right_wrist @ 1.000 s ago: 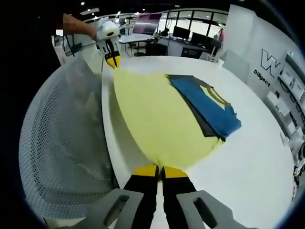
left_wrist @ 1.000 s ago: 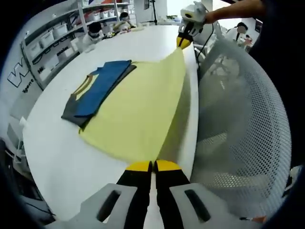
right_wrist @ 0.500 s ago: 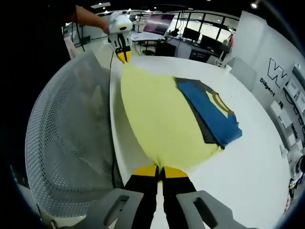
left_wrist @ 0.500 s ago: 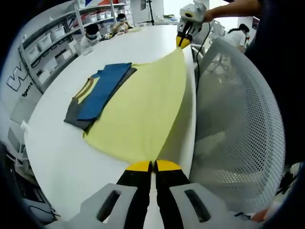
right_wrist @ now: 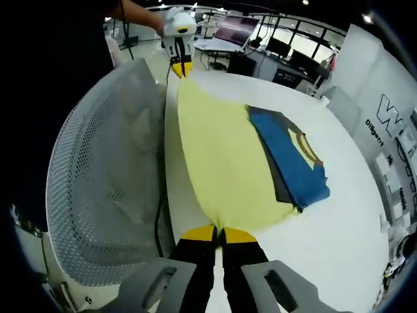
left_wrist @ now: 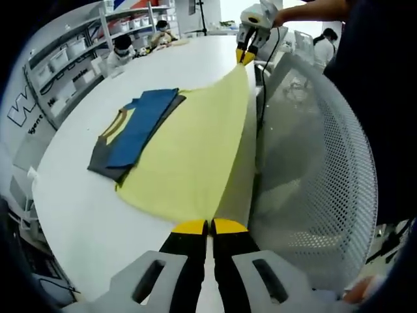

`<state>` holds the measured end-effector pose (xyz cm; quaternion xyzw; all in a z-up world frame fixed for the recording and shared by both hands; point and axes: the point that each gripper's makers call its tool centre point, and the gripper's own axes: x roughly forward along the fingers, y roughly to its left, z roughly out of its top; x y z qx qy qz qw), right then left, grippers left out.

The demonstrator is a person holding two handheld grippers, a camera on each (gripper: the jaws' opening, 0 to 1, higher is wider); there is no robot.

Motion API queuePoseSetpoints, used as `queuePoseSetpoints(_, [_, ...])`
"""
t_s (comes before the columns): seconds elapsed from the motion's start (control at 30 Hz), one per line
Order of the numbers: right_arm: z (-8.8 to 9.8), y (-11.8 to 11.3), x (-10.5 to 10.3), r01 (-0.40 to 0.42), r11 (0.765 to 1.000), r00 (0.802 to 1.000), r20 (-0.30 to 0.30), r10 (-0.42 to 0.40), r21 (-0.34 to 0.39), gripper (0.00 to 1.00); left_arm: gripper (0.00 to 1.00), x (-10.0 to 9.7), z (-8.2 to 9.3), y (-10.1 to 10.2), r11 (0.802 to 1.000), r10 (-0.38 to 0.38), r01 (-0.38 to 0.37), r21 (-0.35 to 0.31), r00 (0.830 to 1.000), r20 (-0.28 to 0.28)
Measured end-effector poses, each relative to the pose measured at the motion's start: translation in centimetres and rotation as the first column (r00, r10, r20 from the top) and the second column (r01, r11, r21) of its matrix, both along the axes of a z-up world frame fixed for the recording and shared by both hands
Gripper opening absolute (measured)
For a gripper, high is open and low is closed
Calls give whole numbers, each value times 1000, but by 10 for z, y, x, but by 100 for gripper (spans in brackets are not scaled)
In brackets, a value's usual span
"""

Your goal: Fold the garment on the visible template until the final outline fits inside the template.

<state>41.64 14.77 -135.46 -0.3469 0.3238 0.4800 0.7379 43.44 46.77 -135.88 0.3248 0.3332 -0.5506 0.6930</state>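
Change: since a second ago my two grippers have pulled further apart, so the yellow cloth between them looks longer and tauter; blue-grey top lies where it did on the table.
Shelves: far side of the table in the left gripper view, bins on them, people sitting near.
Table: white, rounded edge, carries everything.
Blue-grey top: flat on the table, part folded, blue layer over grey, yellow neck trim; its near side tucks under the yellow cloth edge. Right gripper view has it too.
Yellow cloth: long sheet along the table edge nearest the chair, one long edge touching the top, each end pinched. Also.
Left gripper: yellow tips pressed together, clamped on one end of the yellow cloth; seen at the far end in the right gripper view, held by a hand.
Right gripper: tips closed tight, gripping the other end of the yellow cloth; seen far off at the cloth's far corner.
Mesh chair: white mesh back just off the table edge, beside the cloth. Also.
Template: cannot tell which marking it is.
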Motion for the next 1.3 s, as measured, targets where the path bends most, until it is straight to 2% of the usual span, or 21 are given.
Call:
queuePoseSetpoints(0.3, [24, 2, 4, -3, 1000, 999, 39, 2, 9, 0, 3, 4, 20, -2, 1000, -22, 22, 5, 999, 32])
queuePoseSetpoints(0.37, [30, 3, 3, -10, 1000, 999, 48, 10, 2, 0, 3, 3, 24, -2, 1000, -30, 30, 2, 999, 41])
queuePoseSetpoints(0.4, [34, 3, 4, -34, 999, 997, 75, 36, -18, 0, 3, 1, 28, -4, 998, -57, 57, -5, 997, 52])
queuePoseSetpoints(0.53, [41, 6, 0, -53, 998, 995, 78, 55, -32, 0, 3, 1, 33, -3, 998, -61, 61, 2, 996, 64])
queuePoseSetpoints(0.73, [46, 9, -3, -63, 998, 995, 79, 65, -30, 0, 3, 0, 41, 1, 998, -57, 58, -2, 996, 64])
queuePoseSetpoints(0.83, [48, 7, -3, -60, 998, 995, 78, 63, -31, 0, 3, 2, 48, 2, 999, -42, 43, -27, 998, 47])
queuePoseSetpoints(1.07, [60, 4, 3, -49, 999, 994, 93, 50, -18, 0, 3, 7, 58, 2, 998, -42, 44, -37, 998, 55])
queuePoseSetpoints(1.3, [71, -2, 12, -66, 997, 990, 120, 71, -47, 0, 3, 12, 70, -3, 997, -59, 62, -42, 996, 63])
